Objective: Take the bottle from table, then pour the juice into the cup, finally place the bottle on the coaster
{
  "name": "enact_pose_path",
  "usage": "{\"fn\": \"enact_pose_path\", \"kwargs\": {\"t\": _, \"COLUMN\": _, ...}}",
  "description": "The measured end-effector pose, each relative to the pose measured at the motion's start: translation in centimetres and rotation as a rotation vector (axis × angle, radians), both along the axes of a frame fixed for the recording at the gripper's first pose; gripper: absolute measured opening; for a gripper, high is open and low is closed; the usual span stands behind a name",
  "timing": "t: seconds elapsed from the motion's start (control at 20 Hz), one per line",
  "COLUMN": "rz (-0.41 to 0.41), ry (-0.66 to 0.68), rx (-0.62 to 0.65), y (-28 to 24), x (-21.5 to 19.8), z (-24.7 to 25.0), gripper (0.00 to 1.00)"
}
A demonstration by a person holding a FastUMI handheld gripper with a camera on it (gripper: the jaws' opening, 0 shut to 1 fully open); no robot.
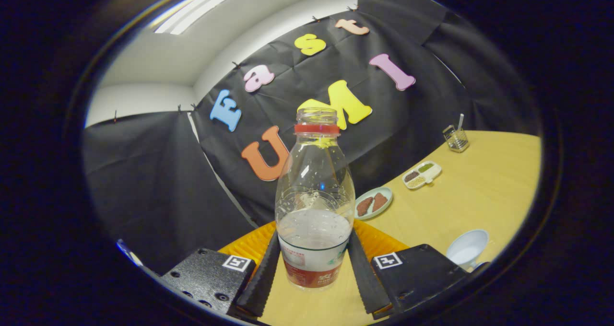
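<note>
- Bottle [314, 206]: clear, uncapped, red ring at the neck, pale liquid in its lower part, upright between the two fingers of the gripper [314, 280], which press its labelled lower body from both sides.
- Its base looks to rest on the yellow table [479, 196], just in front of an orange ribbed coaster [379, 242].
- Beyond the fingers to the right, a white cup [467, 248].
- Farther off, a plate [373, 203] with two brown pieces, a divided dish [422, 174], and a small wire holder [456, 139] near the wall.
</note>
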State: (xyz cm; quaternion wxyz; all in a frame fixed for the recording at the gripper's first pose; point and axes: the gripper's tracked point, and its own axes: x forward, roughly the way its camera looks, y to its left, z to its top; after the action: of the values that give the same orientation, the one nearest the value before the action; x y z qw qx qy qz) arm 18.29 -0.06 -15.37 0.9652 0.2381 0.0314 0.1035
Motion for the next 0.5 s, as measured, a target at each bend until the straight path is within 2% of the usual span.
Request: {"fn": "enact_pose_path", "kwargs": {"t": 0.5, "rz": -0.160, "ry": 0.054, "rx": -0.414, "y": -2.5, "x": 4.7, "z": -8.2, "gripper": 0.79}}
